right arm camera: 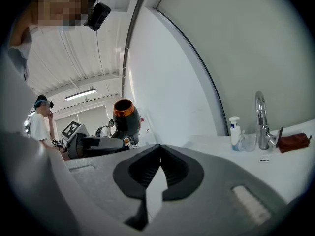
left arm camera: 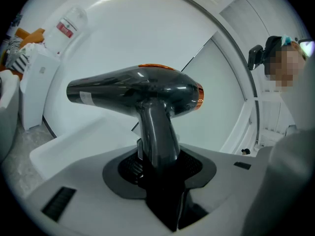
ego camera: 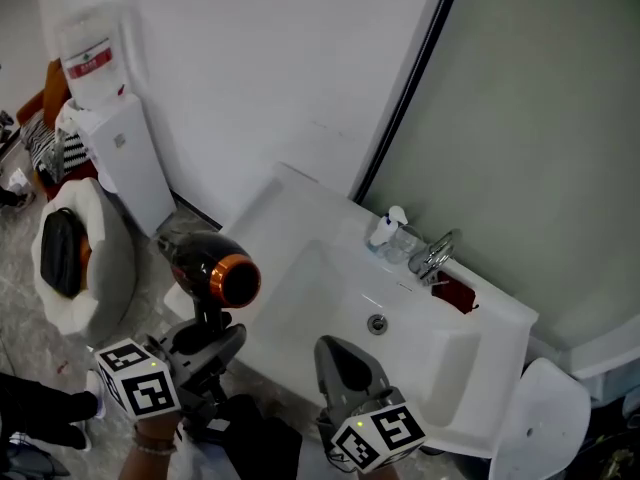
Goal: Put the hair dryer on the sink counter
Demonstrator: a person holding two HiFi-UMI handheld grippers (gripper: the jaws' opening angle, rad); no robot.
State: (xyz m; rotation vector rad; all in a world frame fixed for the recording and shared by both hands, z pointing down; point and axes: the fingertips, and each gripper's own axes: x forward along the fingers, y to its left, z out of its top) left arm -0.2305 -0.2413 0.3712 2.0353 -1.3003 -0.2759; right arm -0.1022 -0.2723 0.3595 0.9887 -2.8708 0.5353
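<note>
Far left: water dispenser point(ego camera: 118, 148) against the wall, with a white chair point(ego camera: 105, 268) below it holding a black bag point(ego camera: 62, 253). Next, the left gripper point(ego camera: 205, 346) is clamped on the hair dryer point(ego camera: 212, 268) by its handle point(left arm camera: 156, 132). The handle points down and the body lies roughly level, orange-ringed end toward the basin side. The dryer is in the air at the left end of the sink counter point(ego camera: 290, 218) and is not resting on it.

Centre: the basin point(ego camera: 330, 298) with its drain point(ego camera: 377, 322). The right gripper point(ego camera: 350, 363) sits at the counter's near edge, jaw tips together, nothing between them.

Right, at the back of the counter: soap bottle point(ego camera: 385, 228), faucet point(ego camera: 435, 255) just beside it, then a dark red pouch point(ego camera: 455, 294) near the faucet base.
</note>
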